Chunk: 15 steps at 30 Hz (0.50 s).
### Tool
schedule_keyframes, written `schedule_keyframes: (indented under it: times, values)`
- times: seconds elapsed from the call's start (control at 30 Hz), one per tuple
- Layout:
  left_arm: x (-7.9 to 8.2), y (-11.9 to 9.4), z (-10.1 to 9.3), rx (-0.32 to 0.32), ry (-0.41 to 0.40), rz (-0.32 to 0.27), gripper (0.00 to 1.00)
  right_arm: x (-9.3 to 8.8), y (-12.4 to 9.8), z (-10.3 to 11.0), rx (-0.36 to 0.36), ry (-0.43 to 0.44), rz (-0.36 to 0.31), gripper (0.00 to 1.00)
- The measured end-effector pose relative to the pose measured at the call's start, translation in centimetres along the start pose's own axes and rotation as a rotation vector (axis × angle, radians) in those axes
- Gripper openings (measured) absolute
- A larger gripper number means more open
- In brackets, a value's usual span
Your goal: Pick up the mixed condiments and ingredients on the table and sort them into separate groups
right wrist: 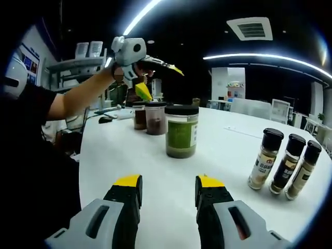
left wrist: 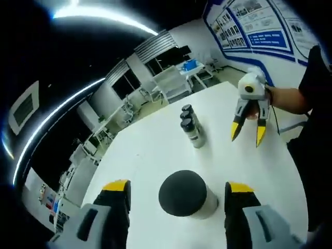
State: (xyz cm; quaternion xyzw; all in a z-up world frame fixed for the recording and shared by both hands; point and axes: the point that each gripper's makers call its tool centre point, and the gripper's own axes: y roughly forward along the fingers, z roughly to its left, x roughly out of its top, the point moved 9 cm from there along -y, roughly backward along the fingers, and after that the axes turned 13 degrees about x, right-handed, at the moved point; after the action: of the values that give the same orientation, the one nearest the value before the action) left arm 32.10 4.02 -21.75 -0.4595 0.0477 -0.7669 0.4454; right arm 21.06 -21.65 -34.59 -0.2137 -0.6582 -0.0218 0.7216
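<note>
The left tool (left wrist: 176,194), jaws spread and empty, hovers over the black-lidded clear jar of green powder (right wrist: 181,130) at centre frame on the white bench (right wrist: 233,155). The right tool (right wrist: 167,188) is likewise released. Judged step: reaching for the jar; next, lower and close, clear of three slim black-capped spice bottles (right wrist: 285,162) at right.

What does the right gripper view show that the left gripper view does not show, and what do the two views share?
The right gripper view alone shows two smaller jars with dark contents behind the green-filled jar, and that jar's green contents. The left gripper view alone shows blue wall posters and the jar's black lid from above. Both share the white table, the big jar and the three black-capped spice bottles. Each view also shows the other tool, open: the right tool and the left tool.
</note>
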Motion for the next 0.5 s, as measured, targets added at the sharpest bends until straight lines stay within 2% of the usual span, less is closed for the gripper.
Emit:
schedule_keyframes:
  times: [0.03,0.07,0.13,0.37,0.4,0.43,0.5]
  values:
    - [-0.1,0.2,0.0,-0.019,-0.029,0.028,0.82,0.0,-0.1,0.0,0.001,-0.002,-0.002,0.42]
    - [0.0,0.5,0.3,-0.018,-0.023,0.037,0.82,0.0,-0.1,0.0,0.000,-0.003,-0.004,0.42]
    - [0.0,0.8,0.3,-0.046,0.027,0.052,0.82,-0.1,-0.2,0.0,-0.001,-0.001,-0.006,0.42]
    - [0.3,2.2,0.5,-0.098,0.077,0.111,0.83,-0.6,-0.2,-0.2,-0.002,0.010,-0.004,0.42]
    - [0.0,2.5,0.5,-0.119,0.105,0.144,0.82,-0.5,-0.2,-0.2,0.000,0.011,-0.008,0.42]
    - [-0.1,2.7,0.4,-0.132,0.114,0.146,0.81,-0.5,-0.2,-0.2,0.002,0.009,-0.012,0.42]
    - [-0.4,2.9,0.0,-0.193,0.097,0.168,0.82,-0.4,-0.2,-0.2,0.003,0.006,-0.013,0.42]
